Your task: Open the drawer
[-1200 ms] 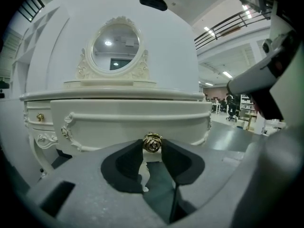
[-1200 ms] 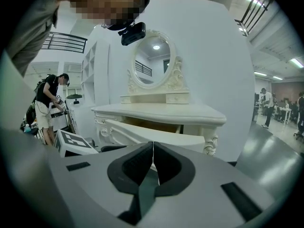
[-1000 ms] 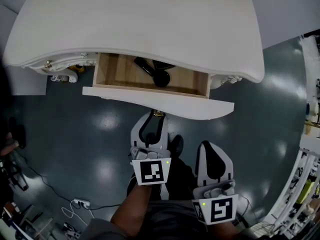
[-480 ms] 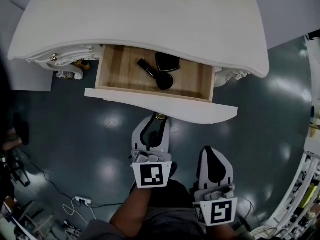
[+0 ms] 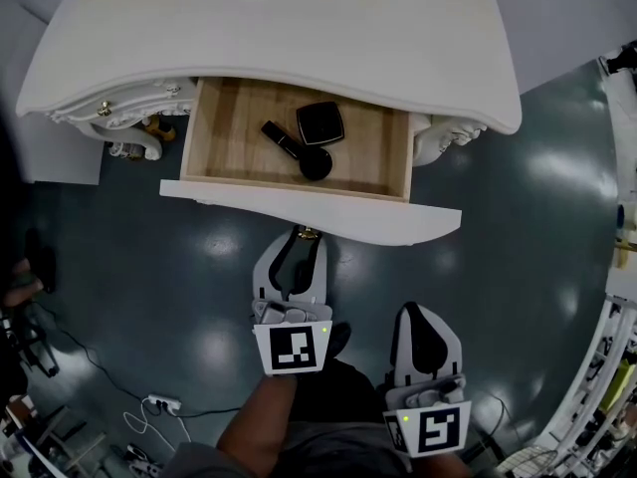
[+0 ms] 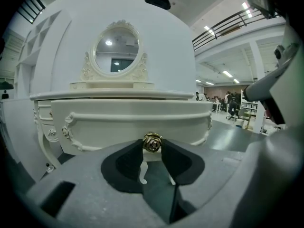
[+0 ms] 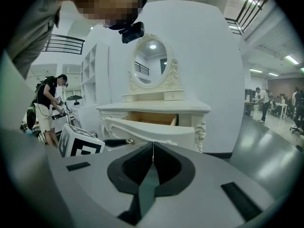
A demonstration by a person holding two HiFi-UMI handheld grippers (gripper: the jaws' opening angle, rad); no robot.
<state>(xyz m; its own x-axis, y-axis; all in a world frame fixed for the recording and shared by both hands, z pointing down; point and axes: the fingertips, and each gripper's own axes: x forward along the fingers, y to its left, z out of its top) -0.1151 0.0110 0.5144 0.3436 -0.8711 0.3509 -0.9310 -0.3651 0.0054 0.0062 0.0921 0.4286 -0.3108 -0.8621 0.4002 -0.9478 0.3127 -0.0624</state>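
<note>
The white dressing table (image 5: 269, 38) fills the top of the head view, and its drawer (image 5: 378, 222) stands pulled out from under the tabletop toward the person. It is further out than a second ago: then only a narrow strip of its wooden bottom showed, and now most of the inside lies open. In it, from the left, lie a black tube (image 5: 282, 139), a square black compact (image 5: 319, 122) that was partly tucked under the tabletop before, and a round black thing (image 5: 316, 163) touching the tube's end.

Below the drawer front, the left gripper (image 5: 302, 237) is clamped on the gold rose-shaped knob (image 6: 152, 142), one pad pressed to each side of it, and it has drawn back toward the person along with the drawer.

To the right and nearer the person, the right gripper (image 5: 426, 313) hangs over the dark floor (image 5: 518, 267), well apart from the drawer. Its jaws are pressed together with nothing between them, and it sits lower in the view than a second ago.
</note>
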